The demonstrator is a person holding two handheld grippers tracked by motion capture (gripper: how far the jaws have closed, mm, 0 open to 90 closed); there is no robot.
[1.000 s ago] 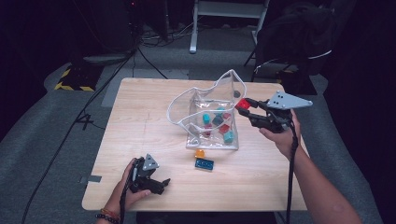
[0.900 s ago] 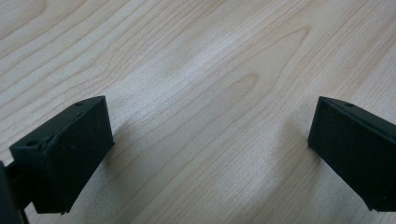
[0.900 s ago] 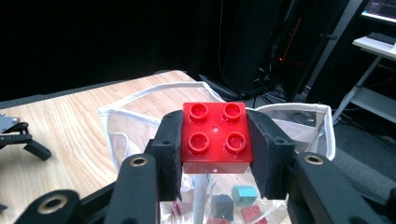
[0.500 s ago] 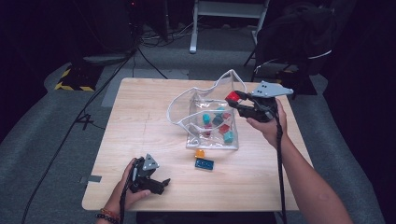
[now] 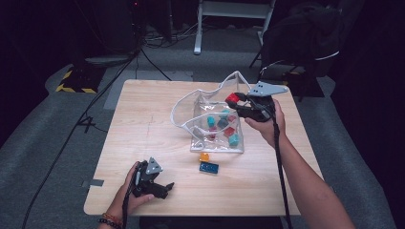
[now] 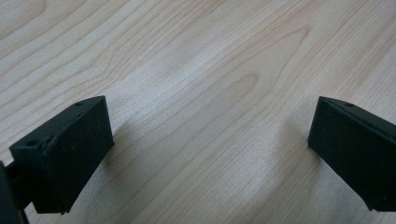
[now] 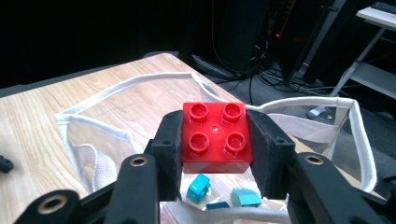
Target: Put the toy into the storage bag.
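The right tongs (image 7: 215, 154) clamp a red four-stud plastic brick (image 7: 215, 133) above the clear white-rimmed mesh bag (image 5: 191, 98), seemingly ready to drop it in; the left tongs (image 6: 205, 149) rest agape on the pale wooden surface (image 6: 201, 70).

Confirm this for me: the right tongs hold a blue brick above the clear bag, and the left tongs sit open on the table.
Not quite: the brick is red, not blue, as the right gripper view shows. The rest stands: the right tongs hold it above the clear bag, and the left tongs sit open on the table.
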